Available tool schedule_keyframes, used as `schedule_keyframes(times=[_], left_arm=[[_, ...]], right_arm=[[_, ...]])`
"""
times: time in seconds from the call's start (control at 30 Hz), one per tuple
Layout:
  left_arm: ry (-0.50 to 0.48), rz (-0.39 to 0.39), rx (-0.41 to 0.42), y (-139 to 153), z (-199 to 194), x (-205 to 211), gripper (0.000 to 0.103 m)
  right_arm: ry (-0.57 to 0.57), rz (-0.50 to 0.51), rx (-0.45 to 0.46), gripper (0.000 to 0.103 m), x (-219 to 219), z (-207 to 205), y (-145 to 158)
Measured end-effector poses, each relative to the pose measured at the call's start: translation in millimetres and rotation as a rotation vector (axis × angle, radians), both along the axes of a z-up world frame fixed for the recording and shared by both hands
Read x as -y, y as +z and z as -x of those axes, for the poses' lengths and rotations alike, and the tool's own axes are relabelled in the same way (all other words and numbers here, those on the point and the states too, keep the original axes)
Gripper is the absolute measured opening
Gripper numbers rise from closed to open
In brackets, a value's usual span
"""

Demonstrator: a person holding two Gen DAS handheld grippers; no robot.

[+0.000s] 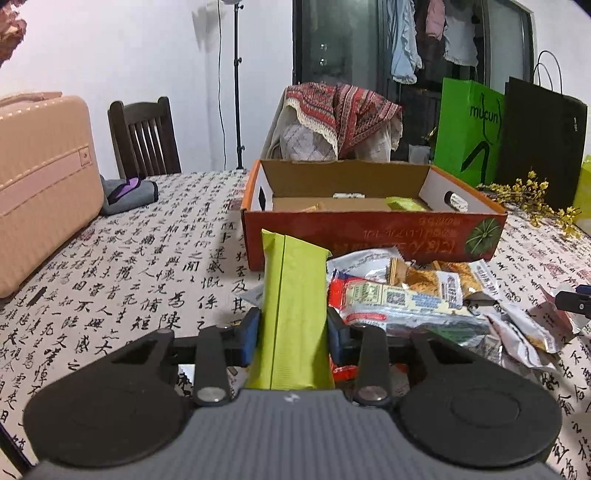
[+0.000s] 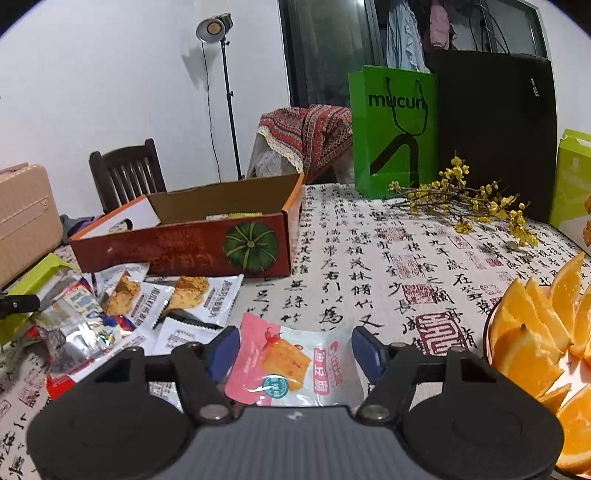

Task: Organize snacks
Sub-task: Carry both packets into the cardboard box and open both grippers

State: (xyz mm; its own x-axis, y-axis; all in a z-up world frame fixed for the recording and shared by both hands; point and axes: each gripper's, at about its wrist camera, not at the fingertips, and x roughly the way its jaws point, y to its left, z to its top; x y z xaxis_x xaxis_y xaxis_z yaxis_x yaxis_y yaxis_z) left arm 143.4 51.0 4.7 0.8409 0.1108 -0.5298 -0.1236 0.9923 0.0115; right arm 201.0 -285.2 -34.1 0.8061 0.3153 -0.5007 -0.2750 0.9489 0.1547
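We hold the green packet (image 1: pixel 291 314) pinched in our left hand-held gripper (image 1: pixel 291 334); our right hand-held gripper (image 2: pixel 291 350) gapes around the pink packet (image 2: pixel 288 363), whose slick film may slide away untouched.

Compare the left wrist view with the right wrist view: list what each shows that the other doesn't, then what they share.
Only the left wrist view: the left hand-held gripper shut on a green snack packet, and a grey folded cloth beside the suitcase.

Only the right wrist view: the right hand-held gripper with jaws either side of a pink tofu snack packet, its right pad visibly clear of it, a plate of orange wedges, and the lamp head.

Both: the pumpkin-print cardboard box, the snack pile, green shopping bag, black bag, yellow flower sprig, chair, pink suitcase.
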Motion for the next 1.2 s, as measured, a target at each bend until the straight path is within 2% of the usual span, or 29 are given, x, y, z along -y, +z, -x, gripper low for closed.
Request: schedule_keyframes(times=[0.23, 0.6, 0.9, 1.2], left_arm=[[-0.009, -0.001, 0.038, 10.6, 6.2, 3.2, 0.037], [-0.028, 0.019, 0.09, 32.6, 1.3, 12.3, 0.037], [-0.049, 0.033, 0.129, 55.7, -20.8, 21.1, 0.037], [-0.054, 0.044, 0.161, 75.3, -50.9, 32.7, 0.037]], right_arm=[[0.017, 0.017, 0.042, 0.067, -4.6, 7.2, 9.7], [0.049, 0.016, 0.1, 0.067, -22.4, 10.1, 41.4], [0.084, 0.014, 0.143, 0.066, -47.3, -6.2, 67.0], [0.075, 0.013, 0.17, 0.066, -68.1, -43.0, 91.2]])
